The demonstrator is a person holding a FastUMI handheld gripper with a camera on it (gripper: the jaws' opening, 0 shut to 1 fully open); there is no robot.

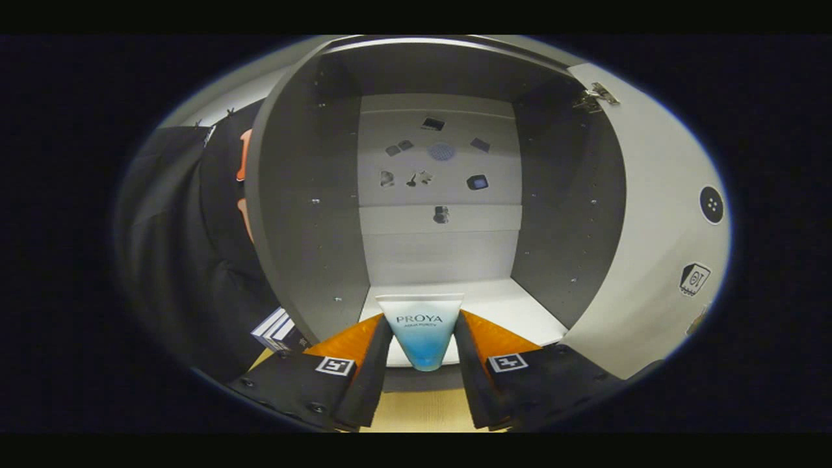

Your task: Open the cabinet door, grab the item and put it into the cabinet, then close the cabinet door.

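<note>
A white-to-blue tube (421, 330) stands upside-down between my fingers, its flat crimped end up. My gripper (422, 331) is shut on it, both fingers pressing its sides. Straight ahead the cabinet (305, 214) is open, with dark grey side walls, a white back panel and a white floor (507, 312). The tube sits at the cabinet's front edge, over the near part of that floor. The cabinet door (656, 214) is swung wide to the right, its hinge (595, 97) showing at the top.
The back panel carries several small stickers (442, 151). A small striped box (279, 331) lies outside the cabinet's left wall, by my left finger. A tan wooden surface (422, 409) lies below the fingers. Black cloth hangs to the left.
</note>
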